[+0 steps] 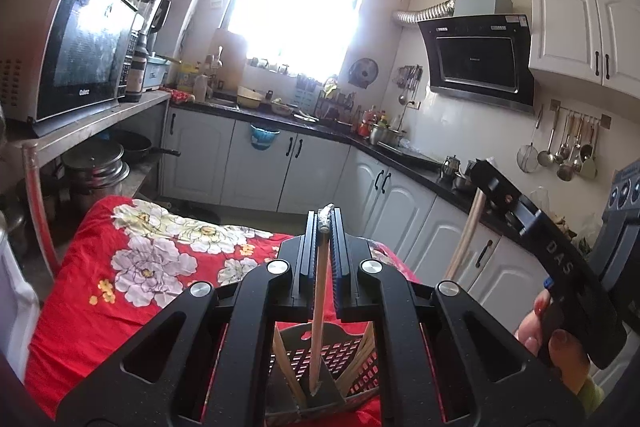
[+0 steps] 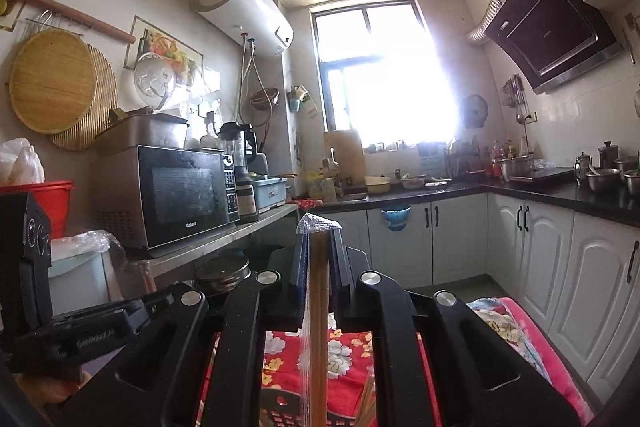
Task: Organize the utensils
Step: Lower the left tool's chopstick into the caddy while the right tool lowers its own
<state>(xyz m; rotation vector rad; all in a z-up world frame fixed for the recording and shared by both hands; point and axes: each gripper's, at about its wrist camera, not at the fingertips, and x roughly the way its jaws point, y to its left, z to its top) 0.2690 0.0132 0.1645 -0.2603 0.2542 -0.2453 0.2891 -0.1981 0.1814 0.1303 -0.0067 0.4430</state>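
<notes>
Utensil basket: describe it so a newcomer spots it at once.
Find the red floral cloth over the table. On it, under the left gripper, stands a dark basket with grid holes. It alone has chopsticks standing in it.

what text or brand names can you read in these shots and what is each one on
"DAS" – on the body of the right tongs, seen in the left wrist view.
"GenRobot.AI" – on the body of the left tongs, seen in the right wrist view; small, so uncertain.
"Galanz" – on the microwave door, lower edge; small, likely.
Range hood brand mark and top stickers: too small to read.
Water heater markings: too blurred.
</notes>
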